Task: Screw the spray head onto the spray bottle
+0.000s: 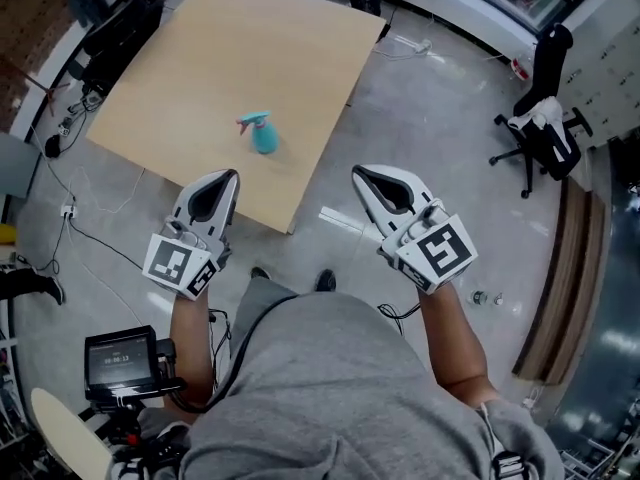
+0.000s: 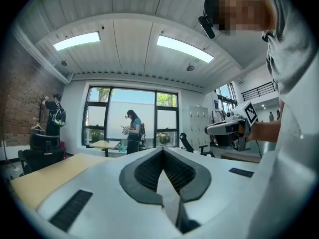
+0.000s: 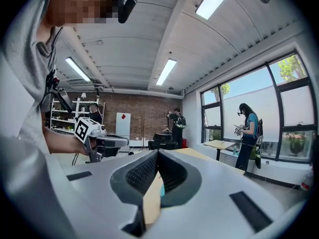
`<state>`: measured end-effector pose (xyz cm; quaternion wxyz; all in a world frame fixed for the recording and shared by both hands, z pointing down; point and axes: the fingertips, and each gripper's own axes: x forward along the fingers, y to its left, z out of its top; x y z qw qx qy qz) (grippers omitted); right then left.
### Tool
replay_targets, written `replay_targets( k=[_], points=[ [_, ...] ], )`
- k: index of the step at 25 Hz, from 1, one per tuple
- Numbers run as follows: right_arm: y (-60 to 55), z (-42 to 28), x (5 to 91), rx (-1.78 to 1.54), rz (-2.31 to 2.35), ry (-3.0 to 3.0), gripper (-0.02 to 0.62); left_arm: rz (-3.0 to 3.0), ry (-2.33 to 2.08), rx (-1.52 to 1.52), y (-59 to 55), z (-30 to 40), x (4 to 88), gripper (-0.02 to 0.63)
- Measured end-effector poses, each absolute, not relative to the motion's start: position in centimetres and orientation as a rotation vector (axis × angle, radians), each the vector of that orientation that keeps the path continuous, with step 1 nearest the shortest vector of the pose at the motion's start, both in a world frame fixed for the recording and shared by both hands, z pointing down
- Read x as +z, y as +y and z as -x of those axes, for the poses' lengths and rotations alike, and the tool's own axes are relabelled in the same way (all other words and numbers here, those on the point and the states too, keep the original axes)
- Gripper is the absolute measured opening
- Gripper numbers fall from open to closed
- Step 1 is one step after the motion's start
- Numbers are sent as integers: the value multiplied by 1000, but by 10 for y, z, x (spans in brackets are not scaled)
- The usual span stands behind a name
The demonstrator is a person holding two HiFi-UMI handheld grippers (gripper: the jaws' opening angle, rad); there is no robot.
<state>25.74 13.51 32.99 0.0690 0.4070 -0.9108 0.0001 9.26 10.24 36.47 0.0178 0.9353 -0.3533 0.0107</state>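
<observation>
Teal with pink on top: saw the bottle [image 1: 264, 134] upright on the counter [image 1: 200, 68]. Held the left tongs [image 1: 230, 178] and right tongs [image 1: 362, 175] by the counter's near edge, well apart from the bottle. Had both clenched tight, nothing inside.

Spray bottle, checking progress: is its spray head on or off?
On: the pink spray head sits atop the teal spray bottle; tightness cannot tell.
</observation>
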Motion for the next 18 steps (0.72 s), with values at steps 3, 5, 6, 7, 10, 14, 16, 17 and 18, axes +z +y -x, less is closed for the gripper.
replay_targets(
  k=[3, 5, 6, 7, 10, 14, 16, 17, 18],
  points=[
    [171, -233, 319, 3, -1208, -2722, 6, -2920, -1085, 29, 141, -74, 351, 3],
    [180, -216, 315, -18, -1218, -2719, 6, -2930, -1060, 31, 153, -62, 350, 3],
    [183, -211, 317, -18, -1227, -2716, 6, -2936, -1044, 35, 159, -59, 353, 3],
    [187, -207, 322, -6, -1235, -2708, 6, -2943, -1027, 40, 164, -57, 356, 3],
    [201, -185, 325, 12, -1262, -2698, 6, -2968, -982, 43, 181, -39, 354, 3],
    [231, -122, 309, -4, -1294, -2691, 6, -2972, -942, 36, 209, 22, 344, 3],
    [248, -107, 309, -1, -1319, -2685, 6, -2974, -917, 37, 222, 36, 347, 3],
    [255, -106, 311, 1, -1333, -2682, 6, -2978, -904, 34, 227, 37, 348, 3],
    [262, -106, 314, 5, -1345, -2677, 6, -2983, -890, 29, 232, 36, 349, 3]
  ],
)
